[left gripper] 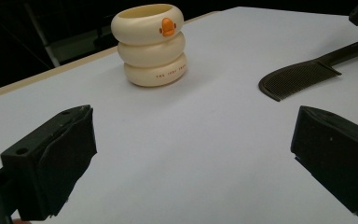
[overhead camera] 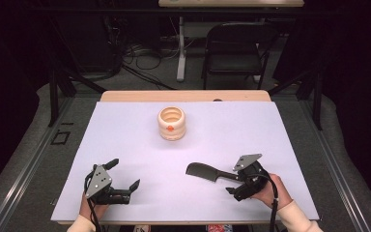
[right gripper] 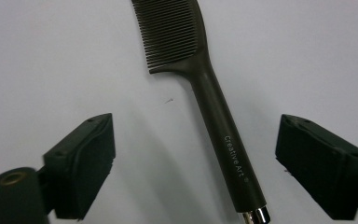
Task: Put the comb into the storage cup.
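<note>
The table (overhead camera: 125,125) carries a cream ringed cup (overhead camera: 171,123) at 12 o'clock of centre, upright and untouched. The dark comb (overhead camera: 204,172) lies flat at 4 o'clock, well apart from the cup. The right gripper (overhead camera: 244,183) stands at the comb's handle end with jaws spread wide; the handle lies between them, pads clear of it. The left gripper (overhead camera: 125,176), at 8 o'clock, is open and empty. Judgement: the comb is set down and released; any transfer to the cup remains outstanding.
</note>
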`<state>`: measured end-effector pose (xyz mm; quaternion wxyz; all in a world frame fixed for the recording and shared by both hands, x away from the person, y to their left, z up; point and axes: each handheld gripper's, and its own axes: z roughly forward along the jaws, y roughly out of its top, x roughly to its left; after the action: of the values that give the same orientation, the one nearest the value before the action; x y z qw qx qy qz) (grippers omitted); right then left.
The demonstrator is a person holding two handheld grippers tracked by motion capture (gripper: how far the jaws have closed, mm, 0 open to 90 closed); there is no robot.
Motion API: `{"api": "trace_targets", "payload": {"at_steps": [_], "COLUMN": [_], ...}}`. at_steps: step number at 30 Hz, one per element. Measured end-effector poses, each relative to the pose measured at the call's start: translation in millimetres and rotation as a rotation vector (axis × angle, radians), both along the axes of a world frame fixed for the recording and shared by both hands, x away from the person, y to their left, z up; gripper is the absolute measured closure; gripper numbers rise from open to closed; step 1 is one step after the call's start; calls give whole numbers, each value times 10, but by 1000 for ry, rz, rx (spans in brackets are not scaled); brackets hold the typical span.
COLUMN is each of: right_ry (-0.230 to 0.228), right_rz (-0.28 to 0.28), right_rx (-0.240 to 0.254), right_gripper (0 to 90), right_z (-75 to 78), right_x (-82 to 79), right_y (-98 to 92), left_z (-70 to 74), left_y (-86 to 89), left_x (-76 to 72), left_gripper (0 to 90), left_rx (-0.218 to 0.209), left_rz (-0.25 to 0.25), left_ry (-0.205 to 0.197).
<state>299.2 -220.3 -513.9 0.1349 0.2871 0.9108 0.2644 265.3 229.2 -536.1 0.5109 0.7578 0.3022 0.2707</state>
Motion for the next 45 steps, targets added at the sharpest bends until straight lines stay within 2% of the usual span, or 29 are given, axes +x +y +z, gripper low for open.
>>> {"api": "trace_targets", "payload": {"at_steps": [8,18,23,29,37,41,44,45], "right_ry": [-6,5,27,45,44,45,49,54], "right_rz": [11,48,76,88,149,179,195,211], "right_rx": [-27,-56,-78,-134,-218,-260,-273,-290], "right_gripper": [0,0,0,4,314,438,478,529], "right_z": [38,37,25,-8,-16,-20,-29,-35], "right_x": [79,192,252,310,340,376,394,415], "right_y": [40,200,276,351,417,452,470,484], "left_z": [-2,-4,-2,-4,-4,-8,-10,-11], "left_y": [5,4,1,0,-3,1,3,4], "left_x": [2,6,3,2,-2,6,7,7], "left_gripper": [2,2,2,2,1,2,2,2], "left_rx": [-3,-4,-1,2,0,1,1,2], "left_rz": [5,-1,-2,-3,-3,-2,-3,0], "left_ry": [4,5,6,8,8,9,10,12]}}
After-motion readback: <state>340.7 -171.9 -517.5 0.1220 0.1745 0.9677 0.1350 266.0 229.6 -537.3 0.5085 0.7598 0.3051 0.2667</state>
